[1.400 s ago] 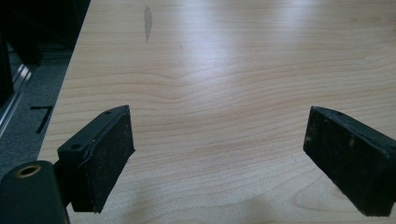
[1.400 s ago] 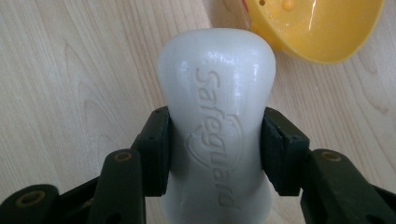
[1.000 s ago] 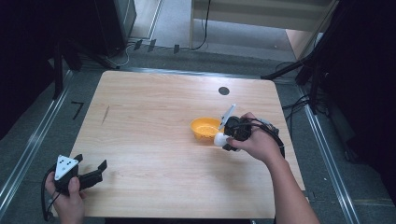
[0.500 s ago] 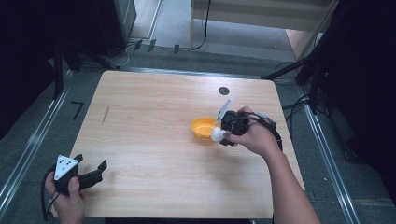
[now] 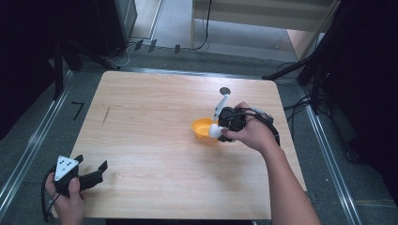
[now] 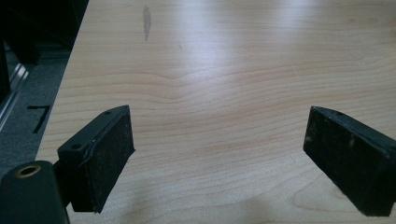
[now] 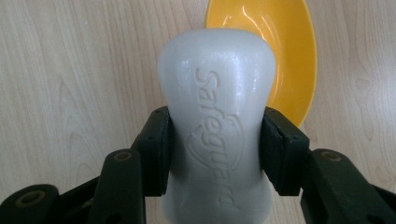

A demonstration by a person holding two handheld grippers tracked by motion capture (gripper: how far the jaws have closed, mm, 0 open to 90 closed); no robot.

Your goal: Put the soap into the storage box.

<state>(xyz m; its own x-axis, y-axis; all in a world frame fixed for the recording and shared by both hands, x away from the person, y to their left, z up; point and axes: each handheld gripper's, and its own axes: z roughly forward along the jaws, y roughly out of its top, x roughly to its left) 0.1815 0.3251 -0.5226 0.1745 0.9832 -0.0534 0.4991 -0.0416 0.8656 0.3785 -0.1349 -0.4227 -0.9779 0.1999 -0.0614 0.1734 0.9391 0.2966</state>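
Observation:
A white soap bar [image 7: 215,135] stamped "Safeguard" sits between the pads of my right gripper [image 7: 215,154], which is shut on it. In the high view that gripper [image 5: 220,129] hovers at the right edge of a small yellow bowl [image 5: 202,127] on the wooden table [image 5: 155,122], and the soap bar [image 5: 215,131] points toward it. The yellow bowl [image 7: 275,51] lies just beyond and below the soap. My left gripper [image 5: 91,172] rests at the near-left corner of the table, its jaws wide apart. Nothing lies between the black pads [image 6: 109,156] of my left gripper [image 6: 219,158].
A small dark round mark [image 5: 225,90] sits on the table behind the bowl. A faint dark streak [image 5: 106,115] marks the left part of the tabletop. Metal rails [image 5: 28,154] and cables run along the floor beside the table.
My right hand has shifted a little away from me and up with the soap bar, closer over the bowl's edge. The left gripper has stayed where it was.

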